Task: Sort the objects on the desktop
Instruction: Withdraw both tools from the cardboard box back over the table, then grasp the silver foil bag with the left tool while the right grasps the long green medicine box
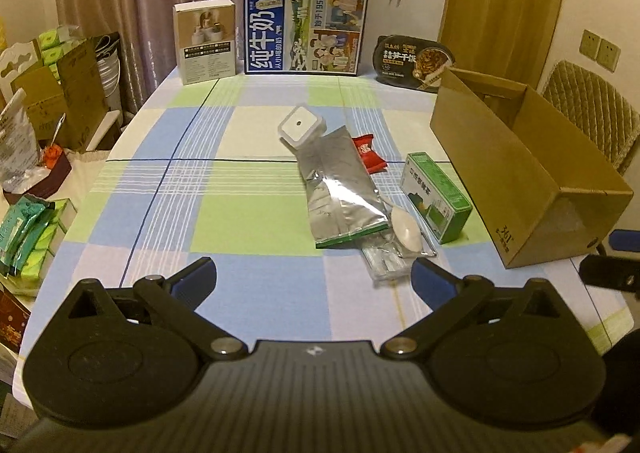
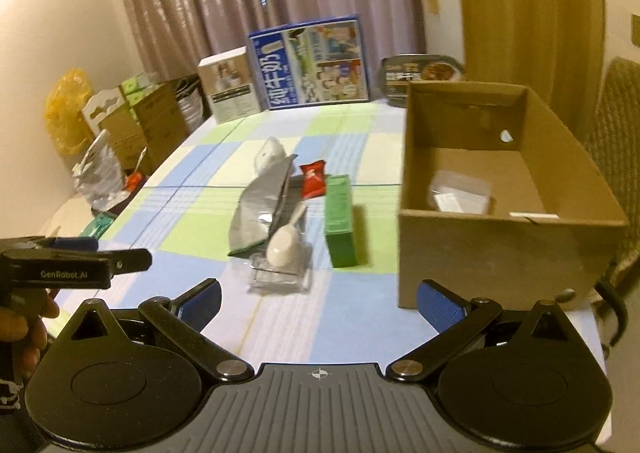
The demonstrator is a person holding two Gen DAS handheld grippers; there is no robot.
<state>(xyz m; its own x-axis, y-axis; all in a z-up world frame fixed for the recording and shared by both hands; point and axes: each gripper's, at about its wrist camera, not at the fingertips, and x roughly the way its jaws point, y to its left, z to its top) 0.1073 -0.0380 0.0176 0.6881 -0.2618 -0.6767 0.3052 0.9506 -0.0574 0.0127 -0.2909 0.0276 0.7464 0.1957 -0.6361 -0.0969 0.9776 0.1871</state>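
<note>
Curtained room, checked tabletop in green, blue and white; a milk carton, a small product box and a ready-meal tray stand along the far edge. Cardboard box, open-topped, at the right of the tabletop: I see one clear bag with white contents already on its floor, so I judge the sorting begun but mostly ahead. Still out, clustered just left of the box: silver foil pouch, white square device at its far end, red snack packet, green carton, white spoon lying on a clear plastic case. My left tongs: spread fully wide, nothing between the pads, hovering short of the clear case. My right tongs: likewise wide apart and empty, near the box's front corner.
</note>
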